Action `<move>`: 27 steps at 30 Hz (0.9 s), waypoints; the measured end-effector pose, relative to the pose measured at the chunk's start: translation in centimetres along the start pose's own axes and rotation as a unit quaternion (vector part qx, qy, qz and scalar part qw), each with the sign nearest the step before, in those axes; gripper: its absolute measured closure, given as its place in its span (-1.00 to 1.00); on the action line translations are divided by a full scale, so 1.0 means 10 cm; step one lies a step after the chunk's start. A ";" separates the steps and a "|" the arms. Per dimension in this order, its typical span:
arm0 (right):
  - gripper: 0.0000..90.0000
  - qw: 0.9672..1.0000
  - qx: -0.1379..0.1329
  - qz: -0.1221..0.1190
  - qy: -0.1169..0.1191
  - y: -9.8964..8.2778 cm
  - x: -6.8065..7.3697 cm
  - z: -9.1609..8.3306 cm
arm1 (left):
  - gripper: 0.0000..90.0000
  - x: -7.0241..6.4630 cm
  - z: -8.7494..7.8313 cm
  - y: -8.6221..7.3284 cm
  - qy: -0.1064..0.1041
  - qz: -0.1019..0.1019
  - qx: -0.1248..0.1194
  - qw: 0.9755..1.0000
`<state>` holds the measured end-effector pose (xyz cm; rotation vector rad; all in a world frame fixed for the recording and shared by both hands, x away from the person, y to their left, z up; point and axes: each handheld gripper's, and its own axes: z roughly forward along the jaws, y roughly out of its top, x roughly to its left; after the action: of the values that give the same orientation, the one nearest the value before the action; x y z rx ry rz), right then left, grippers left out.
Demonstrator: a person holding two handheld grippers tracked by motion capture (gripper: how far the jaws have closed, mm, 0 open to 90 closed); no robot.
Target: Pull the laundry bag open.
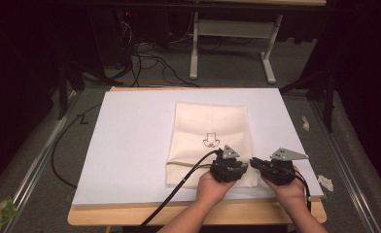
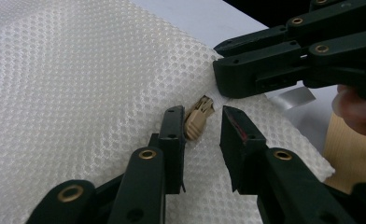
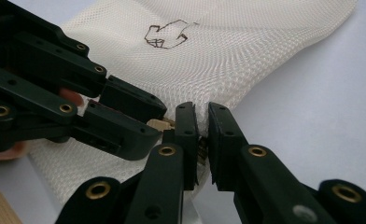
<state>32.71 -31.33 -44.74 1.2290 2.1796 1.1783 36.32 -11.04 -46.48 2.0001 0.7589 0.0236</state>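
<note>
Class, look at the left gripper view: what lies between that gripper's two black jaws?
The tan zipper pull of the white mesh bag lies between the open jaws of the left gripper, resting against one jaw. The left gripper view shows this.

Left claw (image 2: pixel 203 122) parted, right claw (image 3: pixel 203 122) pinched — tips nearly touching

Mesh laundry bag, flat on my table, zipper end toward me

It's a cream-white mesh bag (image 1: pixel 212 141) lying flat on the white sheet, long side running away from me, with a small dark doodle (image 3: pixel 165 33) drawn around the middle. Honeycomb weave up close. The tan plastic zipper pull (image 2: pixel 197 119) sits at the near right corner, tilted, resting on the mesh.
</note>
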 end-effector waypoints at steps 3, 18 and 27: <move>0.87 1.000 0.000 -0.001 -0.001 0.00 0.00 0.00 | 0.75 0.00 0.02 0.00 -0.003 -0.012 -0.006 1.000; 0.88 1.000 0.007 0.004 -0.014 -0.02 -0.01 -0.02 | 0.95 0.16 -0.18 -0.08 0.031 -0.016 -0.006 0.999; 0.90 1.000 0.008 -0.014 -0.009 0.02 0.10 -0.01 | 0.95 0.24 -0.38 -0.11 0.048 -0.005 0.007 0.999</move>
<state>32.22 -30.52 -44.45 1.2063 2.1909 1.1360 36.53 -6.46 -45.98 2.0197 0.8335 0.1091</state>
